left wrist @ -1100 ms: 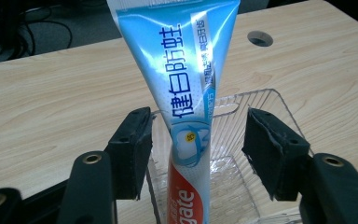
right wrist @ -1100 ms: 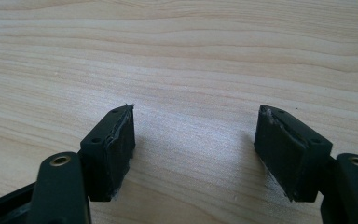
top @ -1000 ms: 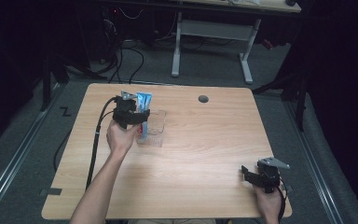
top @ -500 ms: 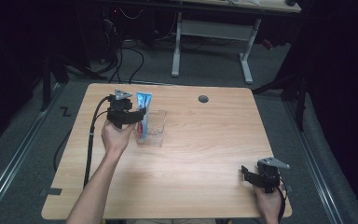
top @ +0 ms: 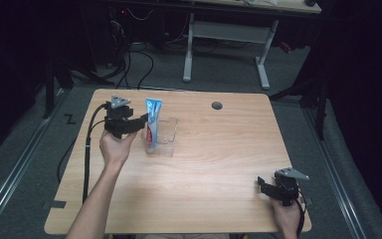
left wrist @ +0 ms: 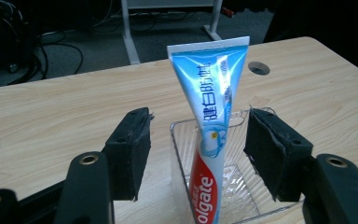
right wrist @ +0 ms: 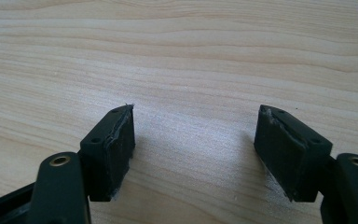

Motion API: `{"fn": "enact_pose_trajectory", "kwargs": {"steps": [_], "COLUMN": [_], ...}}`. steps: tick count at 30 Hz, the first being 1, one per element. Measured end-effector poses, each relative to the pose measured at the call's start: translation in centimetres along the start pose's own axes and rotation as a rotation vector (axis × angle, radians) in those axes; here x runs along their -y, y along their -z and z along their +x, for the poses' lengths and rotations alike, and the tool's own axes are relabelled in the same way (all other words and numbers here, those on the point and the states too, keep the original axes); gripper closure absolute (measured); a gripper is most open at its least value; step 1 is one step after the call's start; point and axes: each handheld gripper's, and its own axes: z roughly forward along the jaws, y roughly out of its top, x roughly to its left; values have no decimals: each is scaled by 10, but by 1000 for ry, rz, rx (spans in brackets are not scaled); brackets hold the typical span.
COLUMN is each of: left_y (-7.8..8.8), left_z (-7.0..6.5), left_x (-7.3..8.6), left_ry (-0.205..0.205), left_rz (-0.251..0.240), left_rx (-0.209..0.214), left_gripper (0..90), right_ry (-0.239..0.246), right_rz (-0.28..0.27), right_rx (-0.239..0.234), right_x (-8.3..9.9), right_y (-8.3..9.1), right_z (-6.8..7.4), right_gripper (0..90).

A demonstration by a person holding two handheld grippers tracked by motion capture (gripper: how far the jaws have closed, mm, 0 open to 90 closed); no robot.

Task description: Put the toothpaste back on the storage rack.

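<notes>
High view: left hand-held gripper (top: 142,124) left of centre, jaws apart, gripping nothing, just beside toothpaste tube (top: 152,122). Tube stands in clear tray (top: 166,142), leaning on wall, so upright.

Left gripper view: pads flank tube (left wrist: 212,126), not touching; likely released.

Right gripper view: right hand-held gripper (right wrist: 193,149) open, empty, parked over bare counter (right wrist: 177,60).

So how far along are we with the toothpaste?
Done: the toothpaste tube stands tilted in the clear container. In hand: nothing; the left gripper is open, pads clear of the tube. The right gripper rests open over bare table. Left: apparently just pulling away.
</notes>
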Motion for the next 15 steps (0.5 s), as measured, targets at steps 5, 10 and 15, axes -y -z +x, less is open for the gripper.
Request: {"fn": "enact_pose_trajectory", "kwargs": {"steps": [5,10,15], "left_y": [5,10,15], "left_z": [5,9,11], "left_x": [3,5,5], "left_ry": [4,18,17], "left_rz": [-3,-14,-24], "left_rx": [-9,-11,-12], "left_gripper": [408,408,407], "right_ry": [1,-1,-1], "right_rz": [0,0,0], "right_rx": [0,0,0], "right_x": [0,0,0], "right_y": [0,0,0], "right_z": [0,0,0], "right_gripper": [290,290,290]}}
